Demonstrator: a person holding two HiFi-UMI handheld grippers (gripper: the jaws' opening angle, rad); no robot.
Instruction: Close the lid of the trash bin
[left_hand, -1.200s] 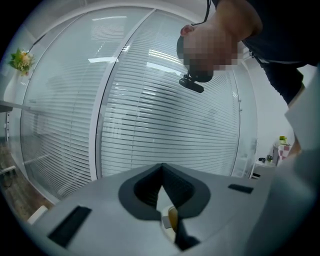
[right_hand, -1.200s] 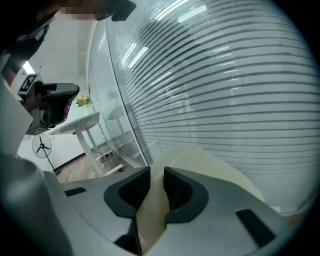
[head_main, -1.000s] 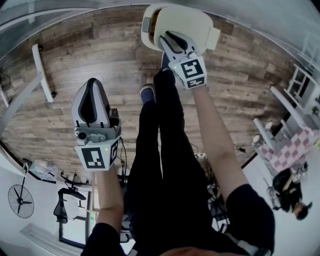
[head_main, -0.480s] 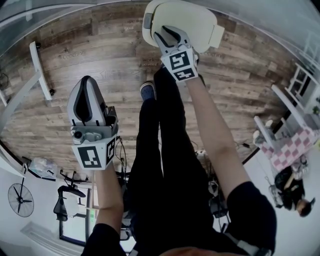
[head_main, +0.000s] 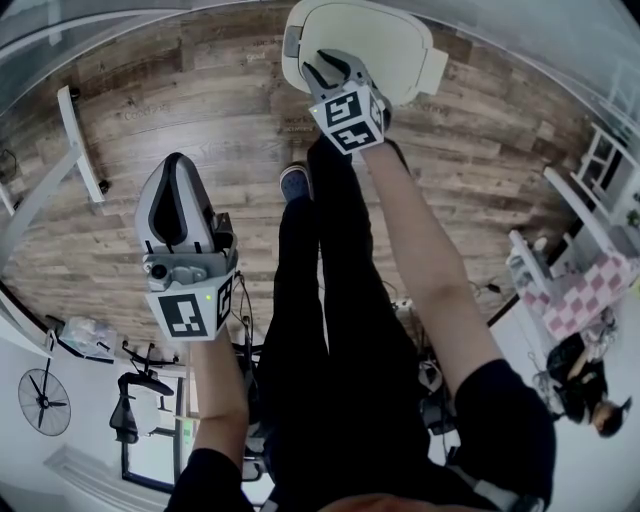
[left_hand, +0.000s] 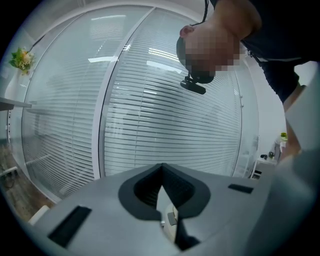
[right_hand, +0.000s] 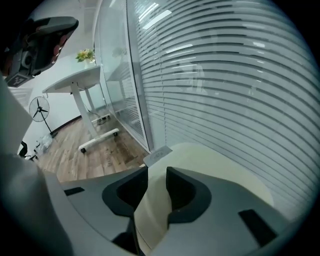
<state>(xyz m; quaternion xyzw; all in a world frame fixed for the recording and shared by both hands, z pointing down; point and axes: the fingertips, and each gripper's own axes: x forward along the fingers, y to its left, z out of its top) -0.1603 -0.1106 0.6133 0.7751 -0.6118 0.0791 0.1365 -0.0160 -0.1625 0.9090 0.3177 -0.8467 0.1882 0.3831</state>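
The cream trash bin (head_main: 395, 55) stands on the wood floor at the top of the head view. Its lid (head_main: 365, 30) lies almost flat, with a thin dark slit left at its left edge. My right gripper (head_main: 320, 68) rests over the lid's near edge and points steeply down. Its jaws have just been opening. In the right gripper view the lid (right_hand: 220, 167) fills the gap between the parted jaws of the right gripper (right_hand: 156, 175). My left gripper (head_main: 178, 165) hangs in the air well to the left, with nothing in it. The left gripper (left_hand: 161, 170) has its tips together.
The person's dark trouser legs and a shoe (head_main: 293, 185) stand just before the bin. A glass wall with blinds (right_hand: 215, 75) rises right behind it. A white desk base (head_main: 80, 140) lies at the left, a fan (head_main: 42, 400) at the lower left, furniture at the right.
The right gripper has sunk and tipped further down onto the bin. The lid has come down with it: the brown opening seen earlier has shrunk to a slit. The left gripper has stayed put.
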